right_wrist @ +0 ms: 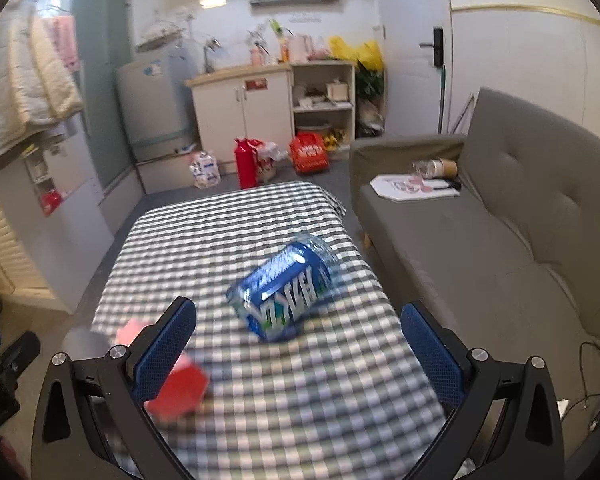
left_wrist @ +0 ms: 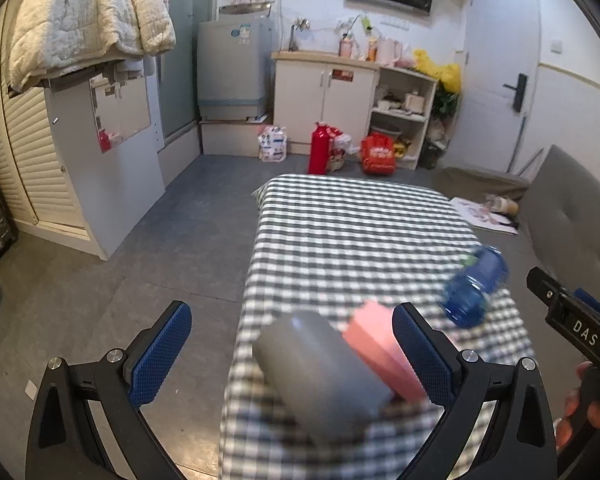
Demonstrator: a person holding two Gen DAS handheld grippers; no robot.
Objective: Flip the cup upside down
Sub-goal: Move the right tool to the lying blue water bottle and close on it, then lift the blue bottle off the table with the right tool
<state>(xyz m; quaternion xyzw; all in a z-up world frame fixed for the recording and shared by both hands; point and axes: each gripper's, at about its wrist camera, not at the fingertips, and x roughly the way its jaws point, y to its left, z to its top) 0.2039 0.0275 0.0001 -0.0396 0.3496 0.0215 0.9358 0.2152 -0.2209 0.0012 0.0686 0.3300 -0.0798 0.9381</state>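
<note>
A grey cup (left_wrist: 324,372) is close in front of the left wrist camera, on the near-left part of a table with a green-and-white checked cloth (left_wrist: 352,232). Whether it stands or lies I cannot tell. My left gripper (left_wrist: 292,316) is open, and the cup shows between its blue fingers, nearer the right one. A pink box (left_wrist: 384,348) rests right beside the cup. In the right wrist view only a grey edge of the cup (right_wrist: 80,340) shows at the left, with the pink box (right_wrist: 176,392) blurred near it. My right gripper (right_wrist: 298,308) is open and holds nothing.
A blue-labelled bottle (right_wrist: 288,292) lies on its side mid-table, ahead of the right gripper. A grey sofa (right_wrist: 500,248) runs along the table's right side. On the floor beyond stand a red bottle (left_wrist: 318,152) and bags. A hand (left_wrist: 580,404) holds the right gripper's handle.
</note>
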